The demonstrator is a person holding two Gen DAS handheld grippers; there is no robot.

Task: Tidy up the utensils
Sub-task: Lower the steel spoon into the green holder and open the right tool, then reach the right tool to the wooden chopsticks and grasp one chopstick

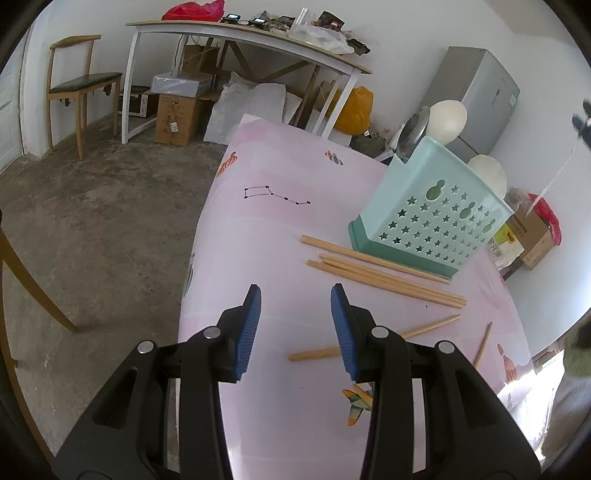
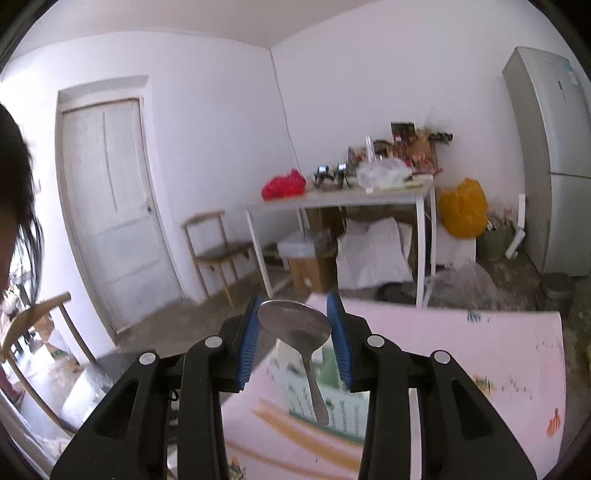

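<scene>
A mint-green utensil holder (image 1: 432, 218) with star holes stands on the pink table (image 1: 266, 229), with a metal spoon (image 1: 412, 131) and white spoons (image 1: 447, 122) sticking out of it. Several wooden chopsticks (image 1: 384, 275) lie in front of it, one more (image 1: 373, 339) partly under my left gripper (image 1: 295, 325), which is open and empty above the table. In the right wrist view my right gripper (image 2: 293, 332) holds a metal spoon (image 2: 299, 332) by its bowl, handle hanging down over the holder (image 2: 325, 402). Blurred chopsticks (image 2: 291, 428) lie below.
A single chopstick (image 1: 484, 343) lies near the table's right edge. A white desk (image 1: 243, 33) with clutter, boxes, a chair (image 1: 79, 88) and a grey fridge (image 1: 476, 96) stand beyond the table. A person's dark hair (image 2: 18, 184) shows at left.
</scene>
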